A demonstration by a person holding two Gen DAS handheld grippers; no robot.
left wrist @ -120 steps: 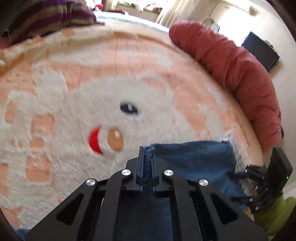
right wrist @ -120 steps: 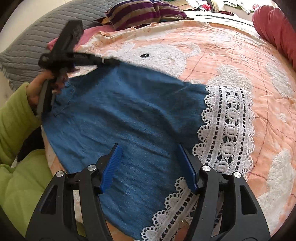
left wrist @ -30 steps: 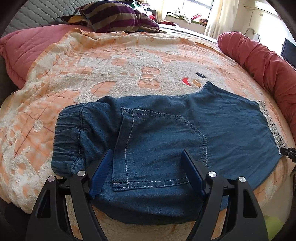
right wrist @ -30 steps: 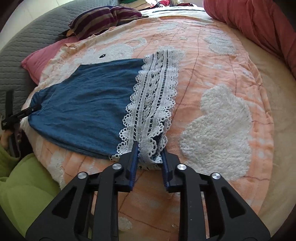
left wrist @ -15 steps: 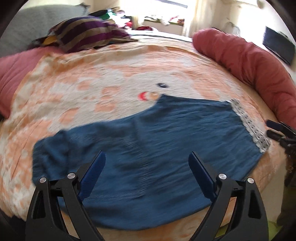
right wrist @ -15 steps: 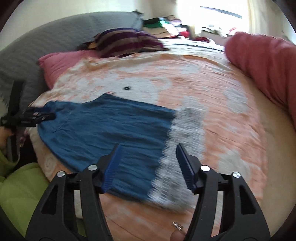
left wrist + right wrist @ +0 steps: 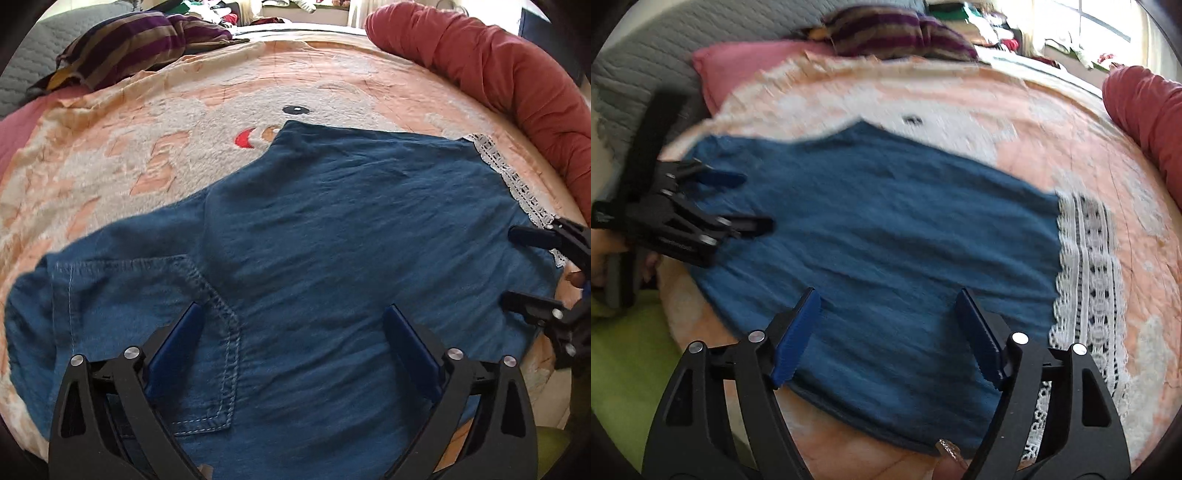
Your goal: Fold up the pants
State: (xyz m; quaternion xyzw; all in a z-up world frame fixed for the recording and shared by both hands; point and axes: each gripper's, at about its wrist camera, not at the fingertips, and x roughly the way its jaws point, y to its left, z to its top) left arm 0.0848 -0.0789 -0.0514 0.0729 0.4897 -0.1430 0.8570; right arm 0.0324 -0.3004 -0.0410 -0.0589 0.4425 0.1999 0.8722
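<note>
The blue denim pants [image 7: 332, 229] lie flat on the bed, folded in half lengthwise, with a back pocket [image 7: 155, 295] facing up at the left and a white lace hem [image 7: 517, 184] at the right. My left gripper [image 7: 291, 332] is open and empty, hovering over the waist end. My right gripper [image 7: 886, 321] is open and empty over the near edge of the pants [image 7: 886, 240], left of the lace hem [image 7: 1086, 277]. Each gripper shows in the other's view: the right gripper [image 7: 524, 266] by the lace, the left gripper [image 7: 746, 203] at the waist.
The pants rest on a peach and white fleece blanket [image 7: 184, 122] with a cartoon face. A red rolled quilt [image 7: 498, 74] runs along the right. A striped pillow [image 7: 140, 40] and a pink pillow [image 7: 746, 66] lie at the far side. My green sleeve [image 7: 624, 350] is at lower left.
My right gripper let go of the lace hem and opened, then moved left over the denim. My left gripper shifted right along the pants, staying open. The pants lie still.
</note>
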